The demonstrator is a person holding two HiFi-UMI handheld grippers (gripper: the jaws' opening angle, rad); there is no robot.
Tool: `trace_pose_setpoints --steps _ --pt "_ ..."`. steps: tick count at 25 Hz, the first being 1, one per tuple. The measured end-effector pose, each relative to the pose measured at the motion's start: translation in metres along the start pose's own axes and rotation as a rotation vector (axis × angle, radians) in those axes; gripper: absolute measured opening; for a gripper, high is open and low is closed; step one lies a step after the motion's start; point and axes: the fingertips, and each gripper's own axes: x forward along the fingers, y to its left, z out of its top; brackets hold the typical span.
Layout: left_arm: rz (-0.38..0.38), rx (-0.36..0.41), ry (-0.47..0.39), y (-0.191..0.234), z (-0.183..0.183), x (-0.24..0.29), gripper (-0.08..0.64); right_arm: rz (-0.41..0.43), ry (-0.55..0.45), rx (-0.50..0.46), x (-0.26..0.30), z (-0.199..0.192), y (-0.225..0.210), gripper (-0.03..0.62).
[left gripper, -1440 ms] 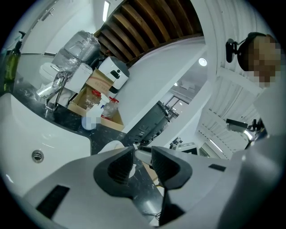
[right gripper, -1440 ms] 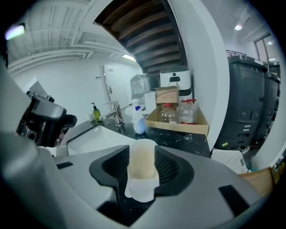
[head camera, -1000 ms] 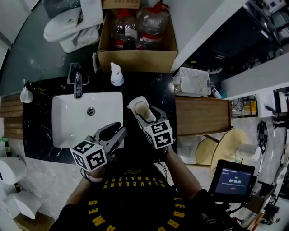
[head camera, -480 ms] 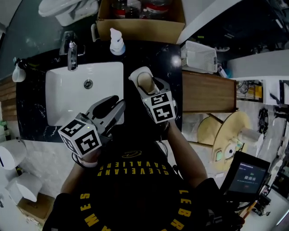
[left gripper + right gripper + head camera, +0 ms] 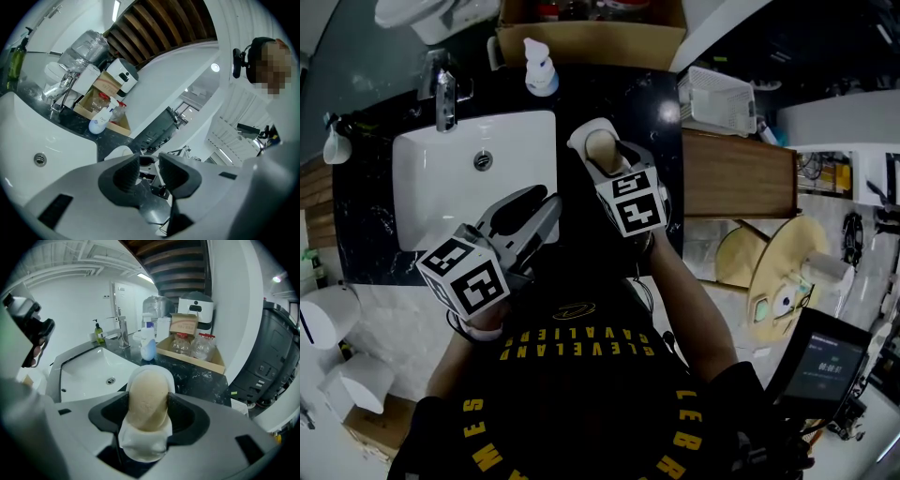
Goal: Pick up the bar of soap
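Right fingers (image 5: pixel 107 417) just opened, straddling rounded beige soap bar (image 5: pixel 147 399) in white dish (image 5: pixel 143 444)

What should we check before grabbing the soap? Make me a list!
1. Soap between the jaws of the right gripper: ok, one pad on each side of it.
2. Jaws squeezing the soap: not ok. They have just been opening and stand wide around it.
3. Soap resting steady: ok, it lies in the white soap dish on the black counter.
4. Dish will stay behind when the soap lifts: cannot tell.
5. Left gripper out of the way: ok, it is apart from the soap, with nothing between its jaws.
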Motion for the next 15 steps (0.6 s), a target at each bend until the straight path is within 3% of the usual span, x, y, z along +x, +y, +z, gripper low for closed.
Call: trace_pose_setpoints --steps 15 --pt "0.005 0.004 -0.003 -0.0087 -0.0071 -0.0079 0.14 -0.017 -0.003 -0.022 -0.0026 0.0002 0.0026 0.268"
